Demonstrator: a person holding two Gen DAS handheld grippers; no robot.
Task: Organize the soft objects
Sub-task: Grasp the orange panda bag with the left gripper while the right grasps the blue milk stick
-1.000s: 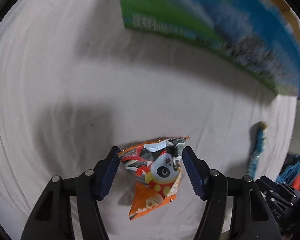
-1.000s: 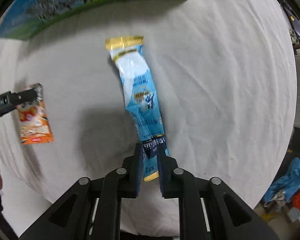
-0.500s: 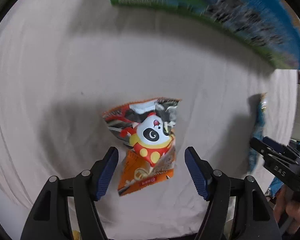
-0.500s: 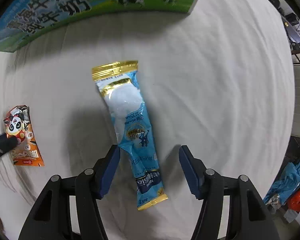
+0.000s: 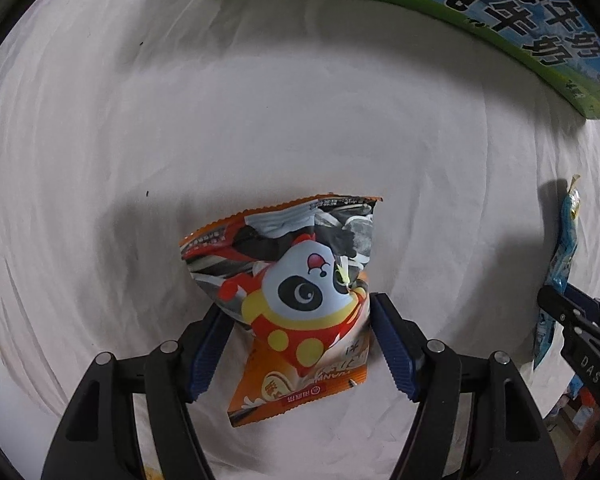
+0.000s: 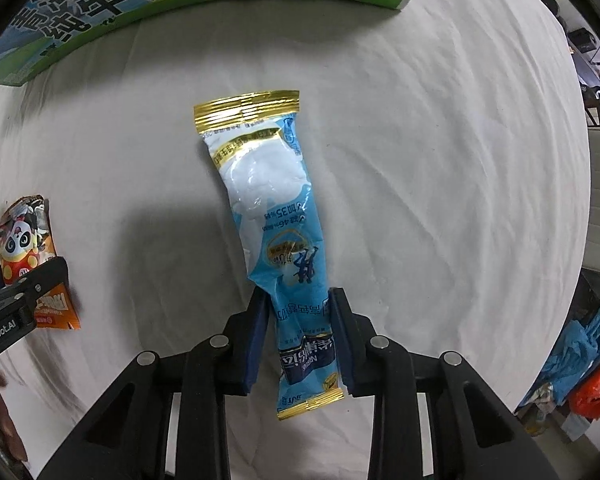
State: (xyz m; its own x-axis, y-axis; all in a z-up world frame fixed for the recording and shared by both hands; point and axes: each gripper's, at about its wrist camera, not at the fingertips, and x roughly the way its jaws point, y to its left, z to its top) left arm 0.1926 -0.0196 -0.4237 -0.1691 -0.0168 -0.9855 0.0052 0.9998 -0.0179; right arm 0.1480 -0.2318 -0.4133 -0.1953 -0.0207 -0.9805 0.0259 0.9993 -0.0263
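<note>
White wrinkled cloth (image 5: 120,140) covered the whole work surface, w/ a green-and-blue milk carton box (image 5: 480,12) standing along the far edge in both views.

Left wrist view: left gripper (image 5: 294,344) sat over the orange panda snack bag (image 5: 296,292), which lay on the cloth w/ its serrated top edge pointing far. Both blue pads touched the bag's sides around its lower-middle part, left pad at the left edge, right pad at the right edge, so the gripper was pinching the bag, though the bag looked only lightly squeezed. Bottom of the bag stuck out toward the near side, between the black finger arms. At far right of this view, the blue sachet showed edge-on, w/ the other gripper's black body beside it.

Right wrist view: right gripper (image 6: 298,336) was closed onto the long blue milk-powder sachet (image 6: 272,216). Sachet lay lengthwise on the cloth, gold-sealed end far, other gold end near and poking out past the pads. Both pads pressed against its lower third, one on each long side; packet was a bit creased there. Panda bag appeared at the left edge, well apart from the sachet, partly behind the left gripper's black finger.

Off the table at near right, some blue and orange cloth or bags (image 6: 580,368), blurred.
</note>
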